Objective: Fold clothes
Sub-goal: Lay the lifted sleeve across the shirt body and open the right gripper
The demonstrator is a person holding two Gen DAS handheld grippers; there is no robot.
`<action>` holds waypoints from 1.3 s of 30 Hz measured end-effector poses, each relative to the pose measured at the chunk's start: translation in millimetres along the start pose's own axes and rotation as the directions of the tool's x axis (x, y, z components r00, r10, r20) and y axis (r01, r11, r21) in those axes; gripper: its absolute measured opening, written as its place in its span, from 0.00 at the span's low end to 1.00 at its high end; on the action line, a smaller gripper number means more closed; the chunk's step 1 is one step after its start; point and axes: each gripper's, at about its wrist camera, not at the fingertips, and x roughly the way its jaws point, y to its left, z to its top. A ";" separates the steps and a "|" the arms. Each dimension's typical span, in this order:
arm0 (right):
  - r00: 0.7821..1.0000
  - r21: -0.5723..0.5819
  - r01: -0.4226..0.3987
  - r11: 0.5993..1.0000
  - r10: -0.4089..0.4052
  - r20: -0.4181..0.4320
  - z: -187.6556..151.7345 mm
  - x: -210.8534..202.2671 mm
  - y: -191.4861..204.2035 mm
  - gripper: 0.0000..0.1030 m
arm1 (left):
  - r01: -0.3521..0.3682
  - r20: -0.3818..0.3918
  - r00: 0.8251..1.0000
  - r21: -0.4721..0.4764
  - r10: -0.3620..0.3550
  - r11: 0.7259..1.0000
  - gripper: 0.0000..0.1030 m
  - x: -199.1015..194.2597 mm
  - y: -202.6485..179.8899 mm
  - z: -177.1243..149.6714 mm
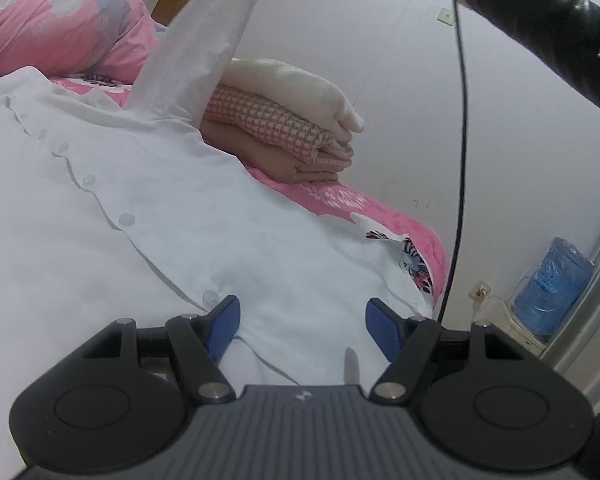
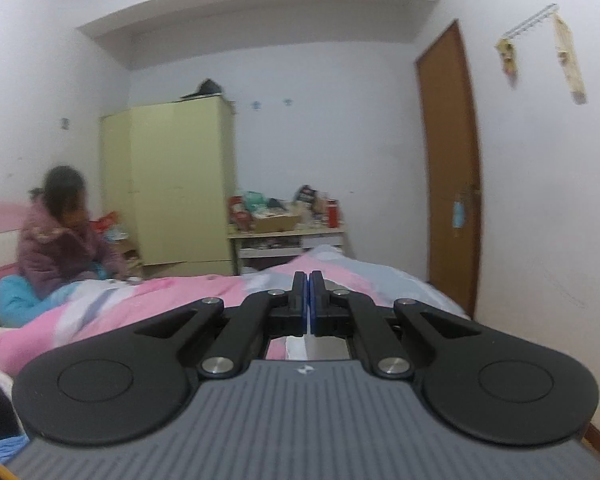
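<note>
A white button-up shirt (image 1: pixel 140 220) lies spread on the bed in the left wrist view, buttons facing up. Its sleeve (image 1: pixel 204 52) is lifted, stretching up and out of the top of the frame. My left gripper (image 1: pixel 302 308) is open just above the shirt's lower part, with cloth under both blue pads but nothing pinched. My right gripper (image 2: pixel 308 280) is shut and held high, pointing across the room. A strip of white cloth (image 2: pixel 298 346) shows just behind its pads, so it appears to be holding the sleeve.
Several folded clothes are stacked (image 1: pixel 284 128) on the pink sheet (image 1: pixel 340 196) by the wall. A pink quilt (image 1: pixel 60 20) lies at the bed's far end. A black-sleeved arm (image 1: pixel 540 20) and a cable (image 1: pixel 462 120) hang at right. A person (image 2: pixel 60 236) sits on the bed; a wardrobe (image 2: pixel 172 184) and door (image 2: pixel 452 168) are behind.
</note>
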 end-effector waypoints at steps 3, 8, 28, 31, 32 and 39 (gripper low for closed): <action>0.999 -0.020 -0.051 0.999 0.051 -0.008 3.6 -7.8 19.5 0.00 | -0.004 0.000 1.000 0.002 0.004 1.000 0.69 0.3 -1.0 0.3; 0.990 -0.031 -0.137 0.990 0.136 -0.033 -0.9 -24.5 47.7 0.00 | -0.041 0.023 0.999 -0.024 0.041 0.999 0.68 -8.5 -4.1 5.6; 0.821 -0.155 -0.536 0.830 0.468 -0.328 -124.0 -67.3 190.9 0.00 | -0.362 0.155 0.910 -0.158 0.385 0.919 0.69 -187.7 -5.6 -4.2; 0.779 -0.168 -0.591 0.789 0.503 -0.376 -145.6 -73.5 209.2 0.00 | -0.385 0.164 0.896 -0.179 0.413 0.905 0.69 -203.4 -4.4 -8.1; 0.765 -0.173 -0.607 0.775 0.511 -0.392 -151.6 -74.9 214.8 0.00 | -0.389 0.170 0.892 -0.187 0.420 0.902 0.70 -207.3 -3.9 -8.2; 0.674 -0.211 -0.699 0.683 0.529 -0.516 -198.4 -80.4 252.1 0.00 | -0.407 0.171 0.879 -0.217 0.445 0.887 0.71 -220.9 -0.3 -13.7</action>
